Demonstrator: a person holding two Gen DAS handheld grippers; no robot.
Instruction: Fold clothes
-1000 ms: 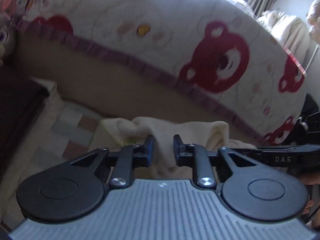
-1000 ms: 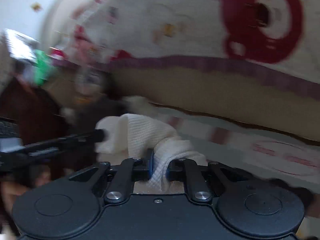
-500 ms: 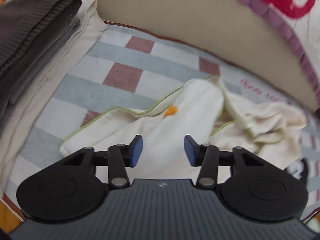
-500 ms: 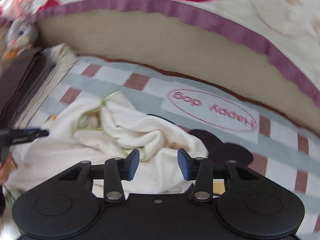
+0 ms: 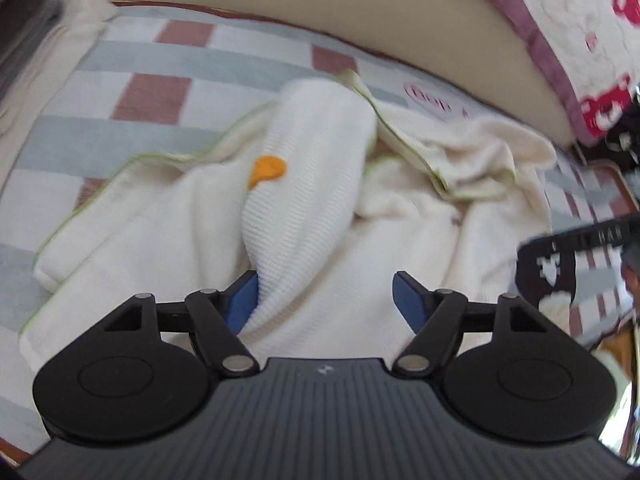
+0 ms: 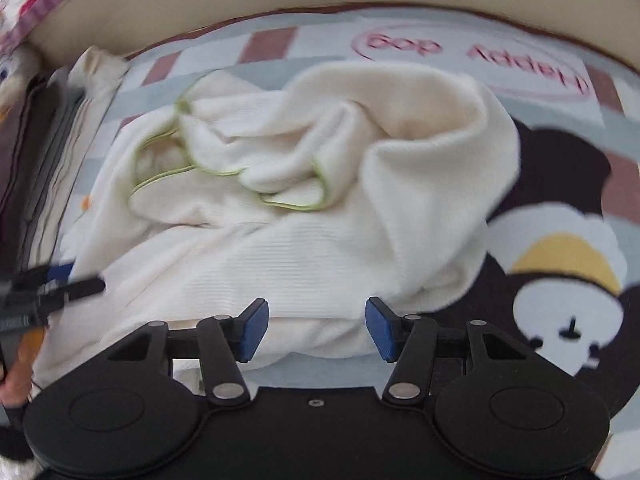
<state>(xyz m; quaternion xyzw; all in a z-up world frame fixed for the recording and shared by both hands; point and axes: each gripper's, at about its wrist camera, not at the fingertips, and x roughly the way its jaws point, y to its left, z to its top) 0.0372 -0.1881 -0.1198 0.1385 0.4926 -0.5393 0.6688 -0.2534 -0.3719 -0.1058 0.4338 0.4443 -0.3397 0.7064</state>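
Dropped closer to the cloth since half a second ago, both sets of fingers spread wider. One cream ribbed-knit garment (image 5: 304, 184) with lime piping and an orange patch (image 5: 267, 170), crumpled on the checked mat (image 5: 160, 92). Left gripper (image 5: 325, 300) and right gripper (image 6: 317, 330) released, holding nothing. Bare mat beyond the hem.

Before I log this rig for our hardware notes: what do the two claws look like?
The left claw has blue fingertip pads on black linkage arms, round black discs and a ribbed grey body. The right claw matches it, except for a smooth black body.
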